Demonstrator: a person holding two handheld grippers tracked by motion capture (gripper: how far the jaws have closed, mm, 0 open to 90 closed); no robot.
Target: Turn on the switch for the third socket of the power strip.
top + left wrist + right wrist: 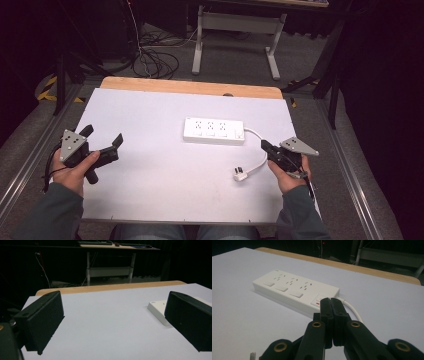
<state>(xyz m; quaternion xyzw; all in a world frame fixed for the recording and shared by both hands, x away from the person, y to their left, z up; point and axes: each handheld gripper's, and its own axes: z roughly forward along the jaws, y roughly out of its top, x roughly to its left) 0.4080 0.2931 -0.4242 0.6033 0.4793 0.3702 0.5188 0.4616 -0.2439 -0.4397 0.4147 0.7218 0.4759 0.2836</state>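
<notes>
target: we see the power strip (214, 130) mid-tabletop (150, 180), long axis running left-right, cord end toward the right gripper (265, 146)
nearer hand: ours on the right; switch end just ahead of its tips
right gripper: clenched, nothing between the jaws
left gripper (104, 141): released, well apart
plug (240, 174): loose, near the right hand
materials: glossy white plastic strip, matte white tabletop, rubbery cord (261, 159)

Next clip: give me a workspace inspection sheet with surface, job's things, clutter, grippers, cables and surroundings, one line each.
Surface: white tabletop, wooden far edge.
Job's things: white power strip lying flat; its plug loose on the table.
Clutter: nothing seen.
Grippers: left gripper jaws wide open, nothing between them; right gripper jaws shut, empty, pointing at the strip's switch end.
Cables: strip's cord curls past the right gripper.
Surroundings: dark room, desk frame, floor cables.
</notes>
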